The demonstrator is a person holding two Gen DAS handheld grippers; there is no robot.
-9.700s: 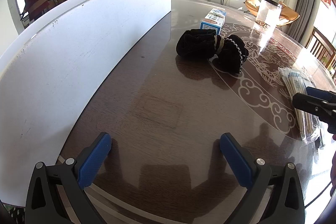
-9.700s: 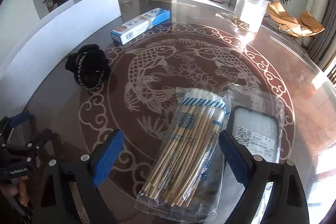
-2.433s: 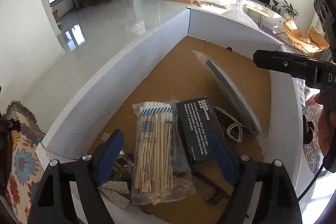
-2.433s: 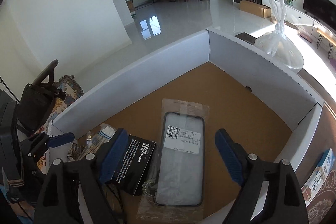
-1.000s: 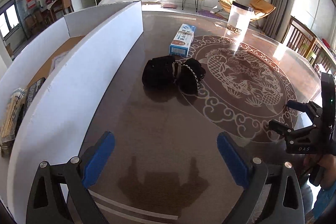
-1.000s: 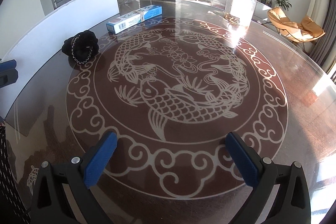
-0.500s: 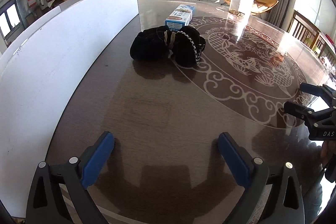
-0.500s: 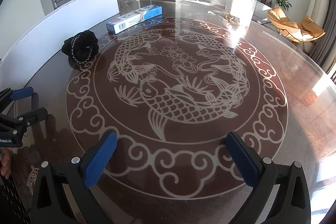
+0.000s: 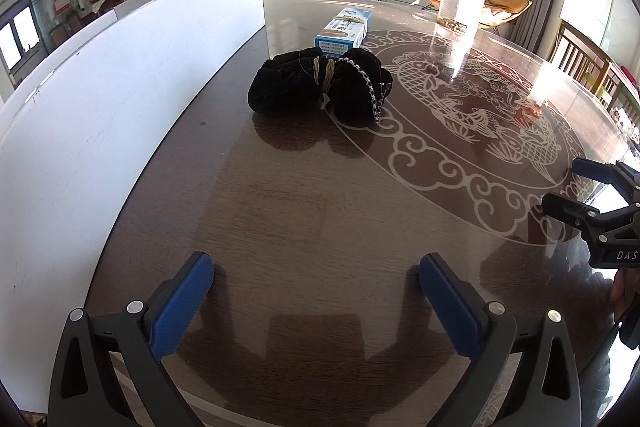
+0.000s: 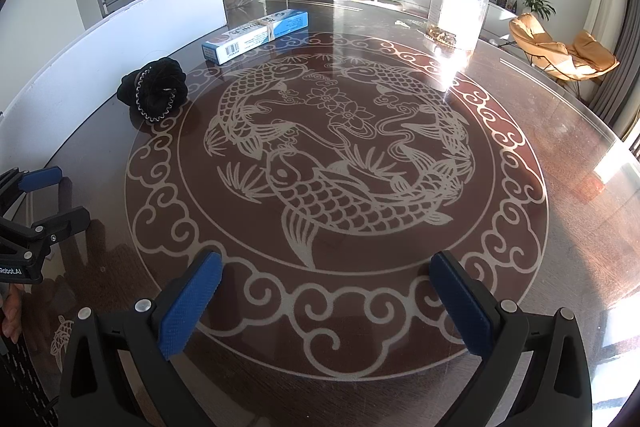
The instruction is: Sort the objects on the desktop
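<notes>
Two loose items left on the table (image 9: 320,211): a black hair-tie bundle (image 9: 320,93) and, just beyond it, a blue-and-white carton (image 9: 344,33), both close beside the white wall of the sorting box (image 9: 120,87). No swab packet or phone case on the glass any more. Both seen a moment ago lying inside the box, so counted as sorted. Both tools since swung back over the table.

Left gripper (image 9: 315,267) low over bare wood, fingers spread wide and grasping nothing, facing the bundle ahead. Right gripper (image 10: 326,263) likewise released and empty, poised over the near rim of the fish medallion. Likely next pick: the bundle, for the left side, being nearer to it.

From the left wrist, bundle readable as two dark puffs tied at the middle with pale cord, beaded trim on the right one; carton seen end-on only. From the right wrist, carton seen lengthwise at far left, apart from the bundle, plus a clear jar (image 10: 458,11) glaring in sunlight on the far side. Box interior hidden from both views.
</notes>
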